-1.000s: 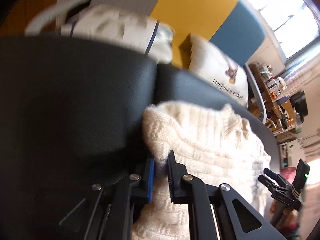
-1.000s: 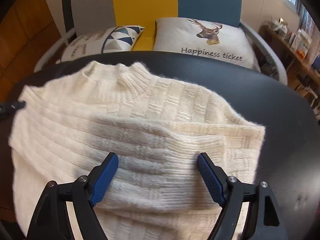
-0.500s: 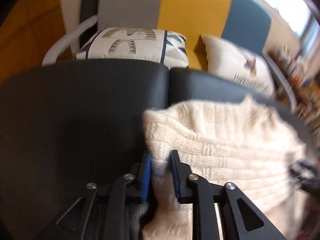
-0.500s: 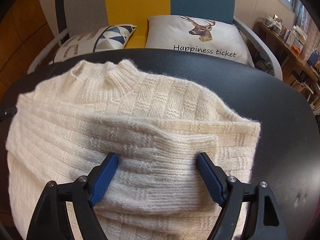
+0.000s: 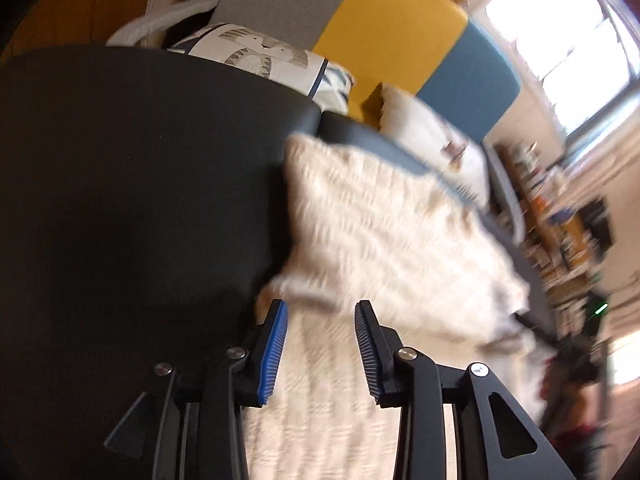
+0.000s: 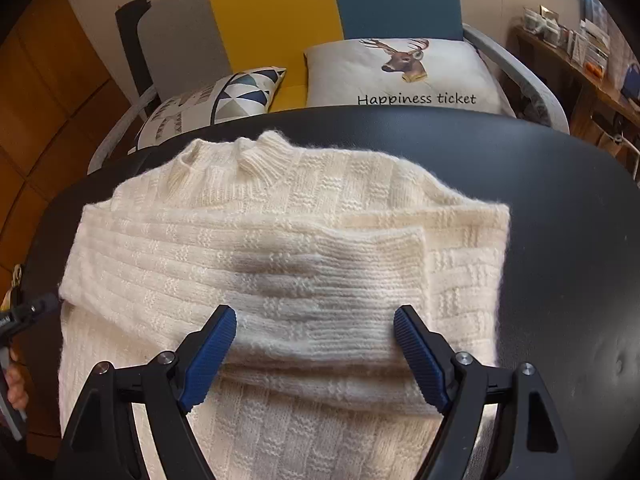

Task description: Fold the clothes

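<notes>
A cream knitted sweater (image 6: 288,248) lies on a black table (image 6: 560,220), collar toward the far edge, with both sleeves folded across the chest. My right gripper (image 6: 316,344) is open, its blue pads on either side of the folded sleeve cuff, just above the knit. In the left wrist view the sweater (image 5: 380,240) shows blurred. My left gripper (image 5: 320,336) is open at the sweater's left side, with nothing between the pads and the folded edge just beyond the tips. The left gripper also shows at the left edge of the right wrist view (image 6: 24,312).
A sofa with grey, yellow and blue back panels (image 6: 280,12) stands behind the table, with a deer cushion (image 6: 404,72) and a triangle-patterned cushion (image 6: 224,96). Cluttered shelves (image 6: 580,52) are at the far right. Bare black table (image 5: 140,200) lies left of the sweater.
My left gripper has opened and let go of the sweater's left edge, which now lies flat. The right gripper has stayed open over the folded sleeve.
</notes>
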